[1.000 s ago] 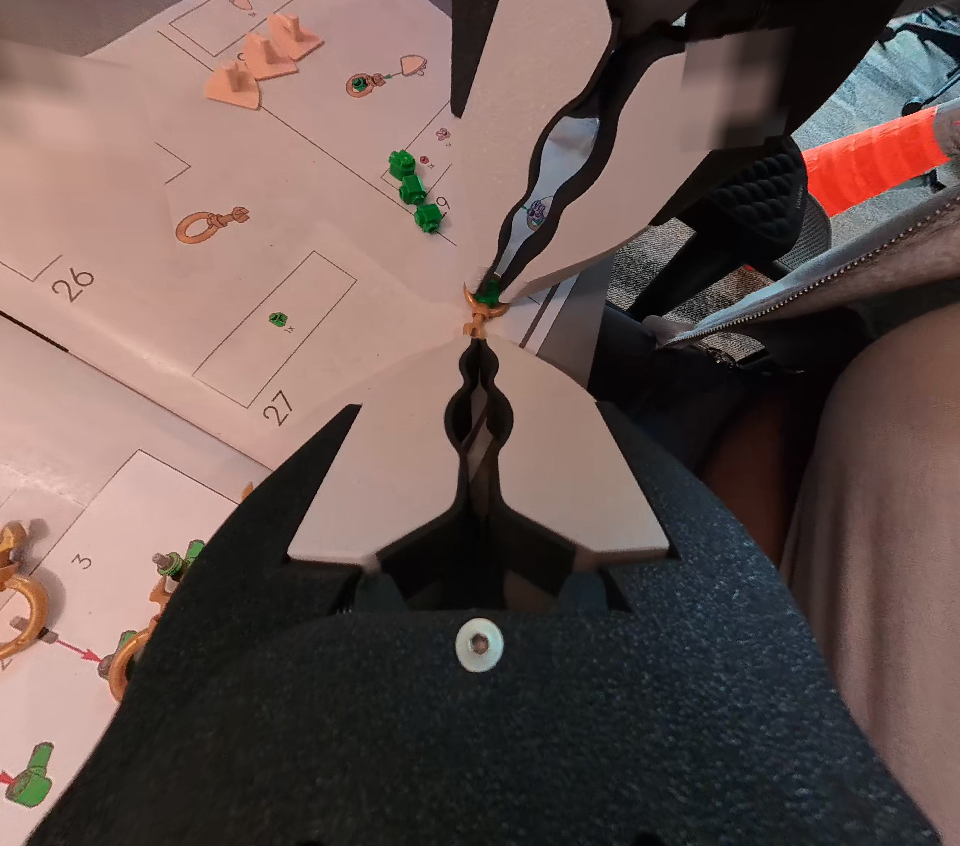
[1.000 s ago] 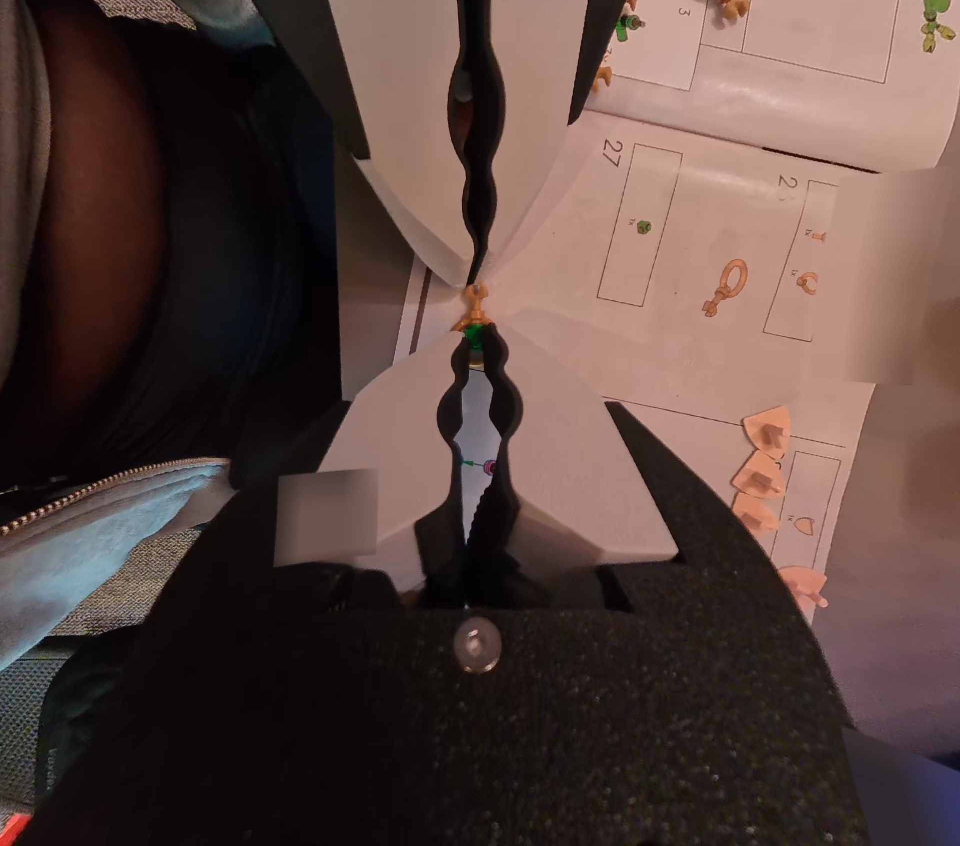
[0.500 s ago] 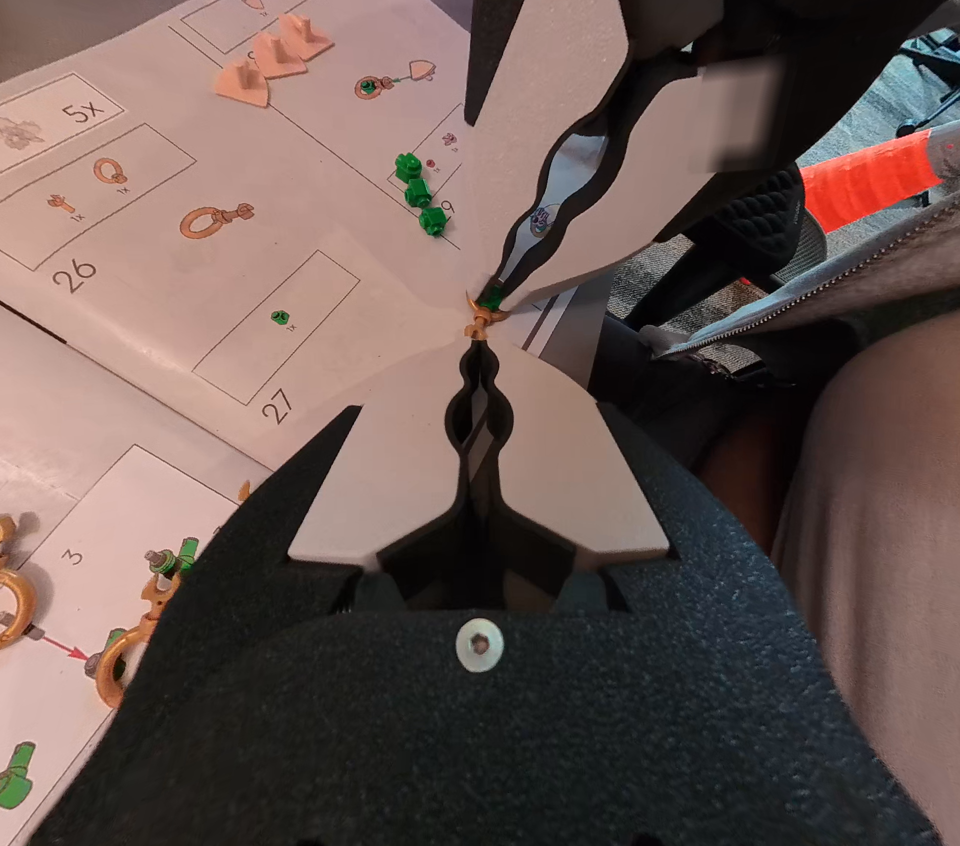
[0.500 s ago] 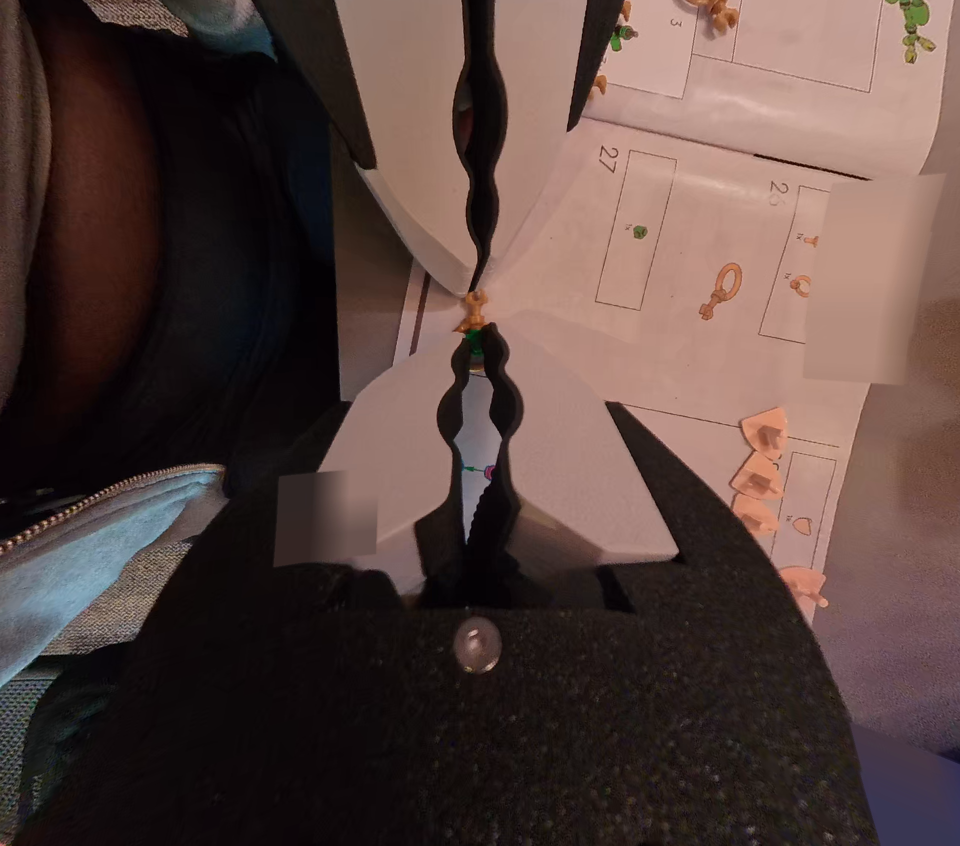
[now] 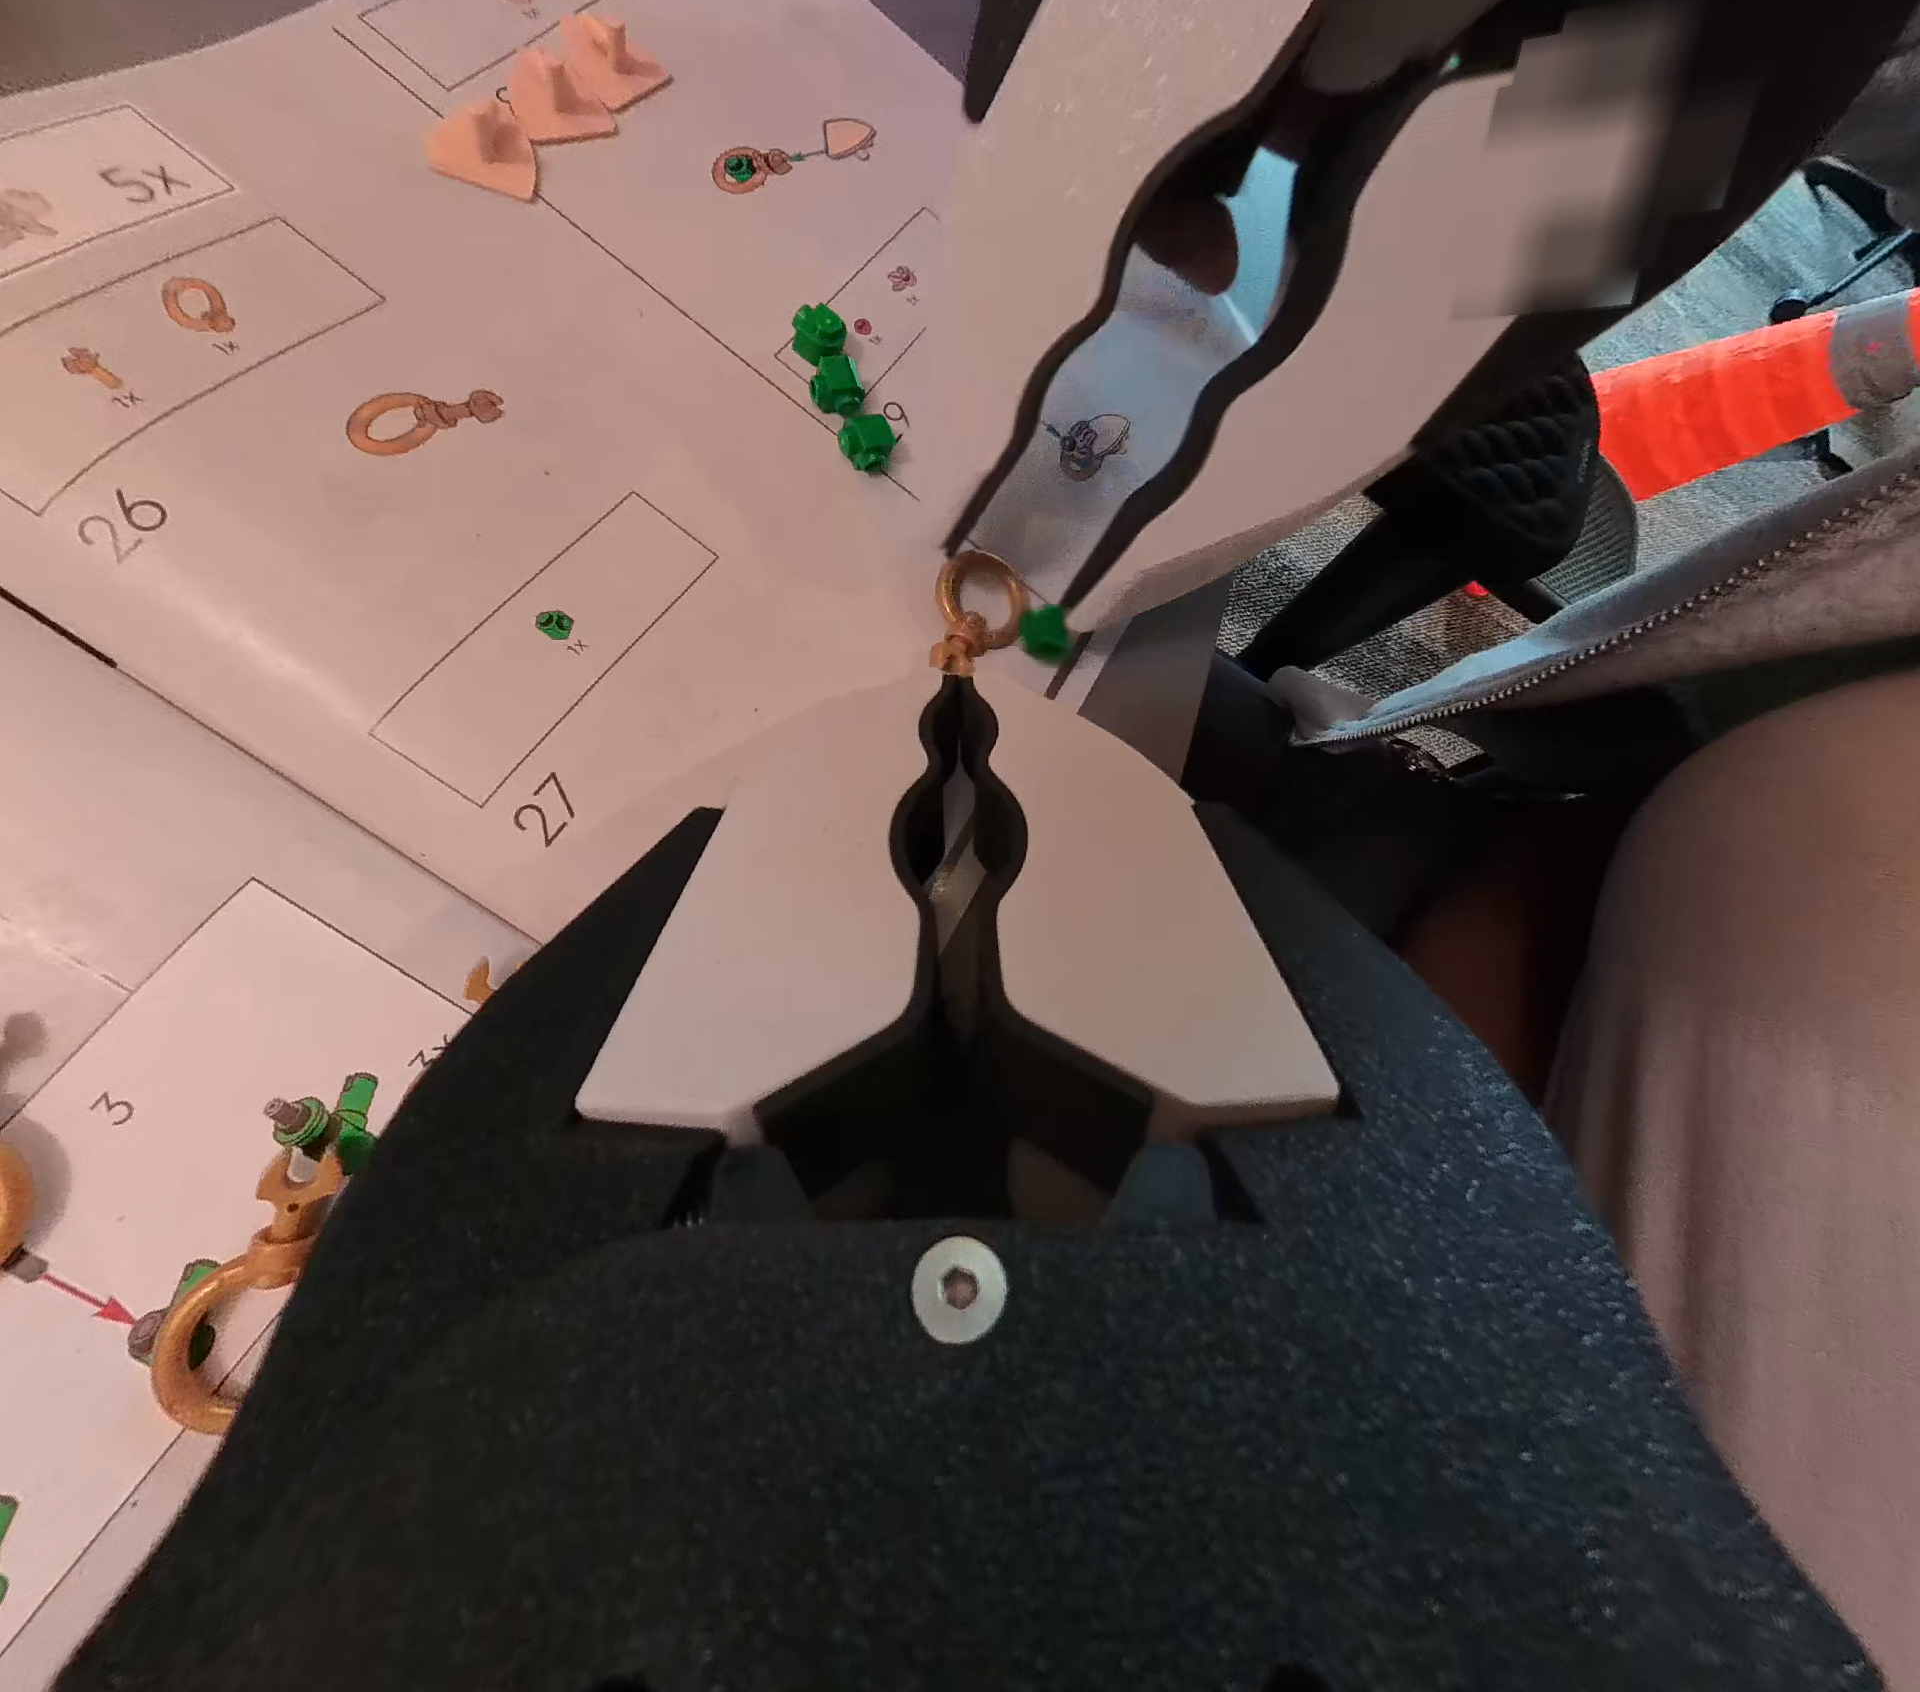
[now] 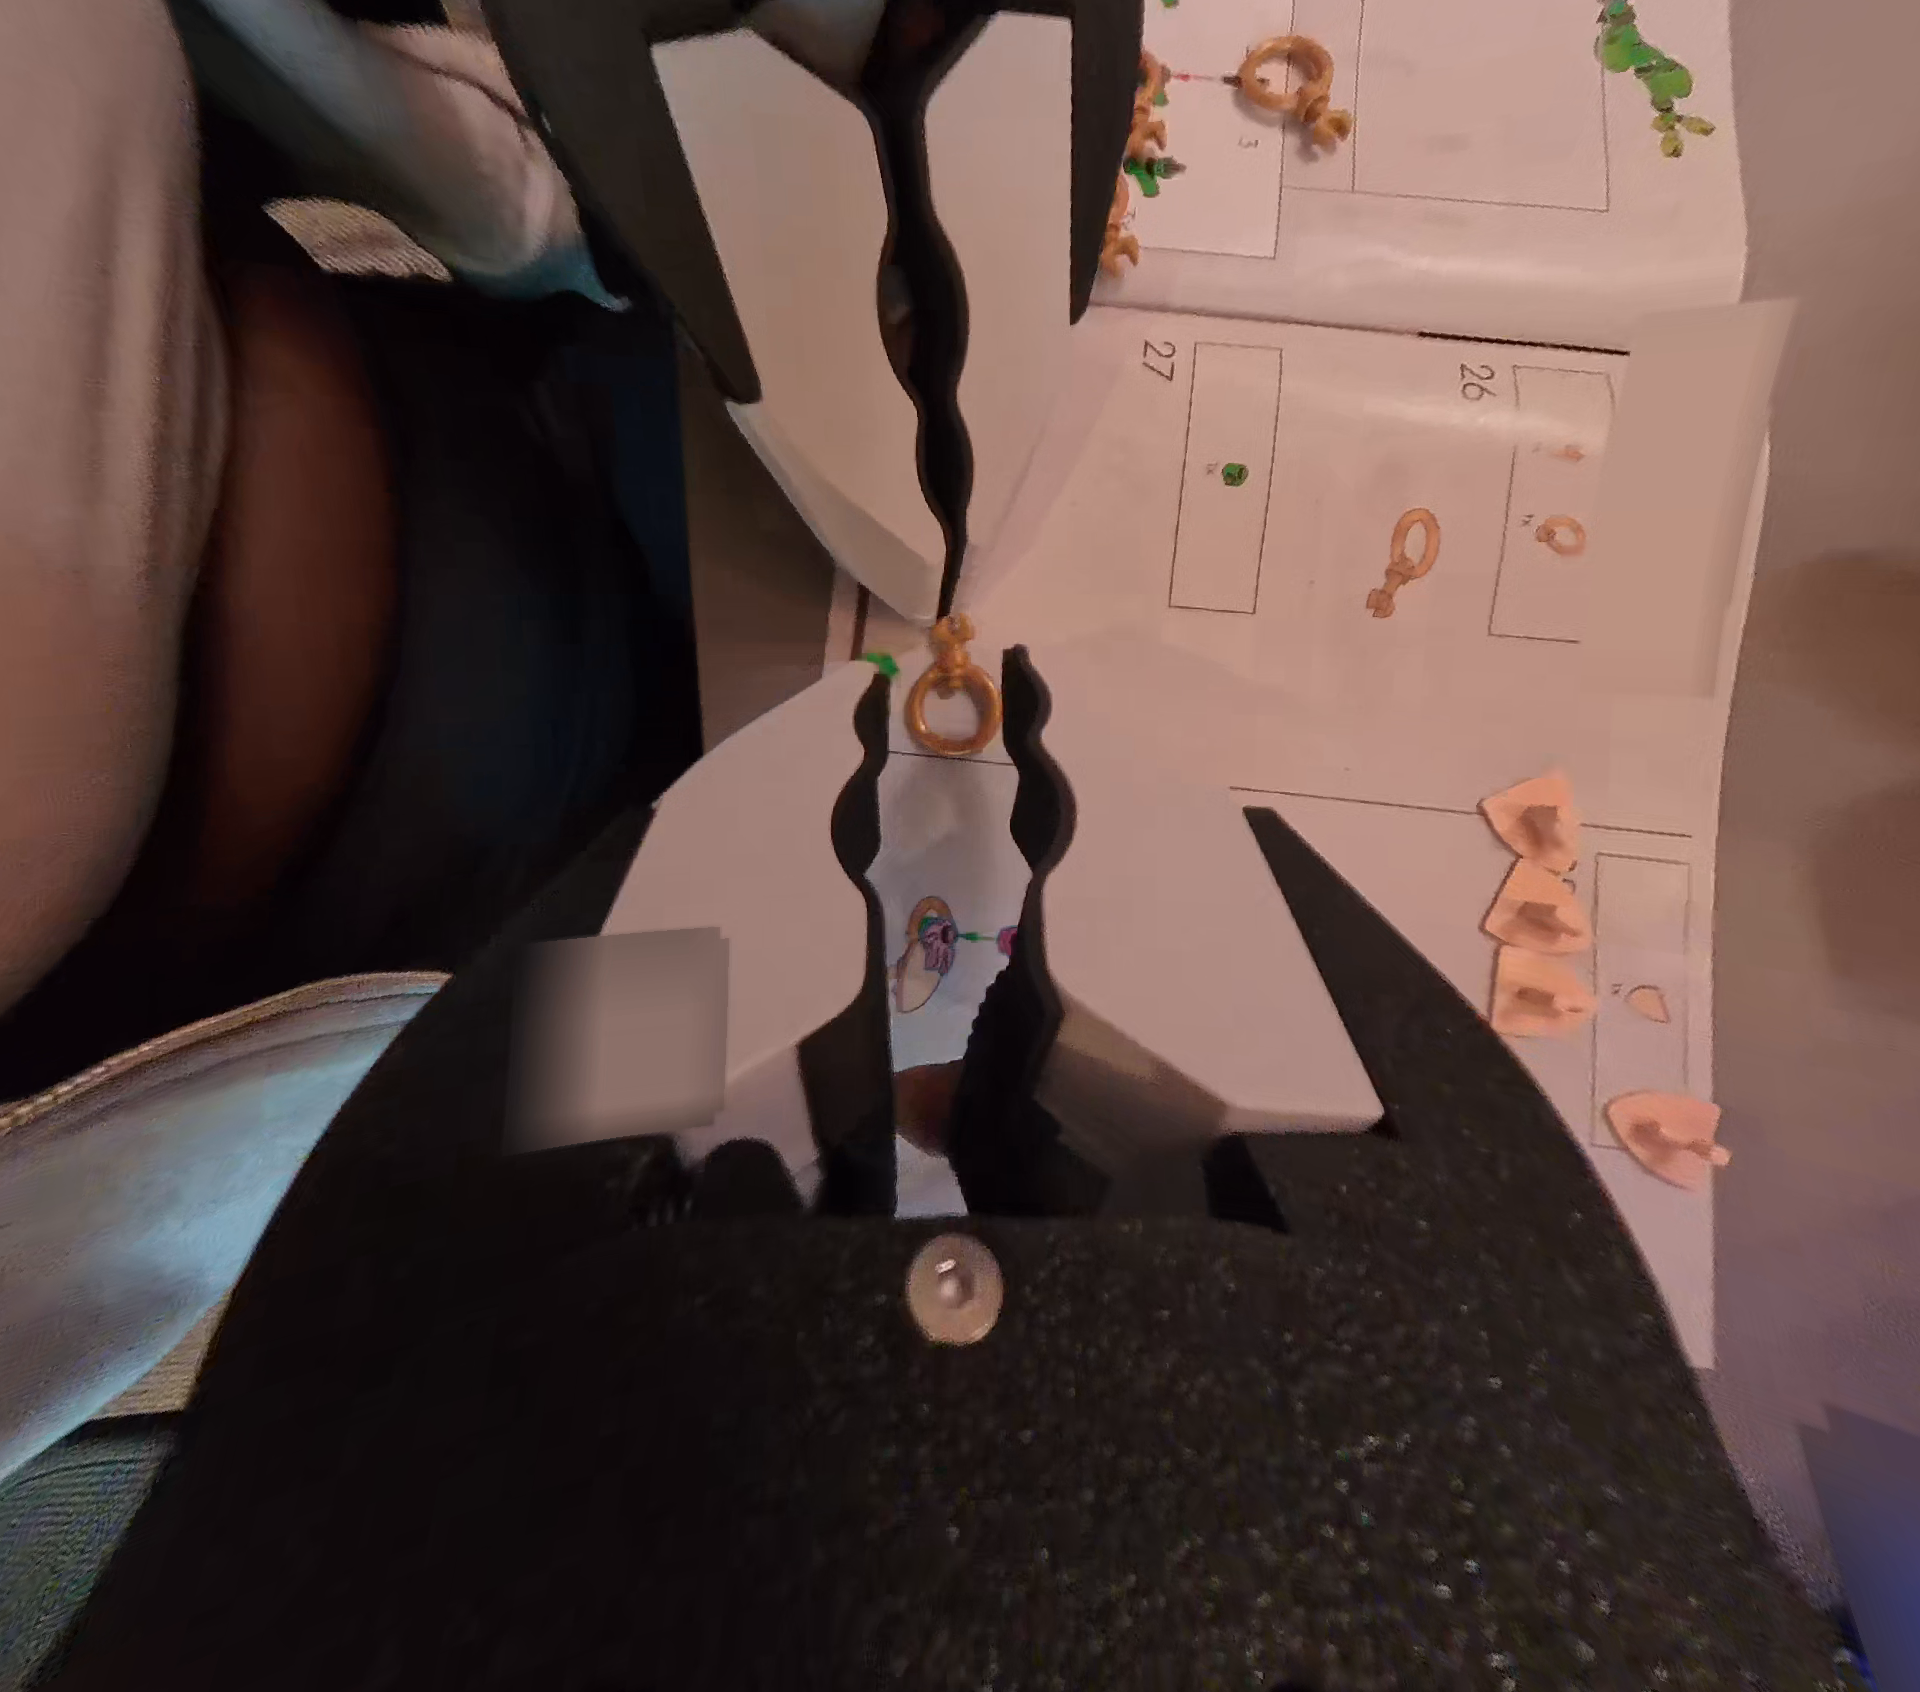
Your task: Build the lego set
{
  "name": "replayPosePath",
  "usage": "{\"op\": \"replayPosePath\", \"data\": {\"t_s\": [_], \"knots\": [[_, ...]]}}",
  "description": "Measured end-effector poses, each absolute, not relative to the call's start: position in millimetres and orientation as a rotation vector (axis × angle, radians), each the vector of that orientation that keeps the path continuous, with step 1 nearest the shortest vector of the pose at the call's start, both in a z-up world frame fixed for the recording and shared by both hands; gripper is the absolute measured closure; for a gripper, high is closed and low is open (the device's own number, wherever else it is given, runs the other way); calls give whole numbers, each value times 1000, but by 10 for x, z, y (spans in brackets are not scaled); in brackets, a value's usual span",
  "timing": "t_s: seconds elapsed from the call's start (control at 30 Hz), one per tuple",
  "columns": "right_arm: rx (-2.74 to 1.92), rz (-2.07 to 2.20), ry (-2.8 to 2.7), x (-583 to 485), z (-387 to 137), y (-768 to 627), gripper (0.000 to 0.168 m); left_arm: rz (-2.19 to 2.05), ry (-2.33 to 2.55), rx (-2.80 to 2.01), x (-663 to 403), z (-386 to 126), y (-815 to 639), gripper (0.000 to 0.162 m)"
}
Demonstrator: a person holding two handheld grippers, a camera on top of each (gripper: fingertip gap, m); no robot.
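My left gripper [image 5: 956,681] is shut on the stem of a small gold ring piece [image 5: 975,595] and holds it above the open instruction booklet [image 5: 623,562]. My right gripper [image 5: 1010,577] faces it from above, open, with its fingertips on either side of the ring. A small green stud [image 5: 1044,632] sits at the tip of one right finger, beside the ring and outside it. In the right wrist view the ring [image 6: 951,712] hangs between my right gripper's open fingers [image 6: 945,671]. The green stud [image 6: 881,663] shows at the left fingertip, and the left gripper [image 6: 948,603] is shut above.
Three loose green studs [image 5: 836,385] lie on the booklet near the right gripper. Several peach petal pieces [image 5: 540,115] lie farther back on the page and also show in the right wrist view [image 6: 1538,915]. The table edge and a person's lap [image 5: 1714,1019] are to the right.
My right gripper has opened. It was shut on the green stud against the ring. The stud now sits at one fingertip beside the ring. The left gripper still holds the ring.
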State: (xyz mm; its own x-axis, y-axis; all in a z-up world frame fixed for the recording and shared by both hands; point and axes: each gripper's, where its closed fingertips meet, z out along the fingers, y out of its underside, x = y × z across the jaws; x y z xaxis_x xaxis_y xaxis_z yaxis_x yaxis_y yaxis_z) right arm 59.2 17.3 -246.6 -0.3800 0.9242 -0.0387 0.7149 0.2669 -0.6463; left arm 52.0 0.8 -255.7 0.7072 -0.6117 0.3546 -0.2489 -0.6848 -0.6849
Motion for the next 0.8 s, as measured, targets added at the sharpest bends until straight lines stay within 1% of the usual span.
{"op": "replayPosePath", "data": {"t_s": [0.07, 0.1, 0.27, 0.53, 0.8], "knots": [[-1517, 801, -2188, 630, -2454, 231, 157, -779, 648, -2300, 519, -2555, 6, 162], [-1522, 783, -2192, 640, -2464, 231, 158, -781, 648, -2301, 522, -2554, 4, 162], [-1507, 649, -2240, 665, -2595, 239, 160, -781, 654, -2301, 523, -2556, 3, 162], [-1521, 691, -2216, 642, -2545, 249, 161, -779, 654, -2299, 524, -2554, 3, 162], [-1579, 688, -2217, 647, -2606, 195, 163, -791, 657, -2298, 526, -2555, 1, 162]]}}
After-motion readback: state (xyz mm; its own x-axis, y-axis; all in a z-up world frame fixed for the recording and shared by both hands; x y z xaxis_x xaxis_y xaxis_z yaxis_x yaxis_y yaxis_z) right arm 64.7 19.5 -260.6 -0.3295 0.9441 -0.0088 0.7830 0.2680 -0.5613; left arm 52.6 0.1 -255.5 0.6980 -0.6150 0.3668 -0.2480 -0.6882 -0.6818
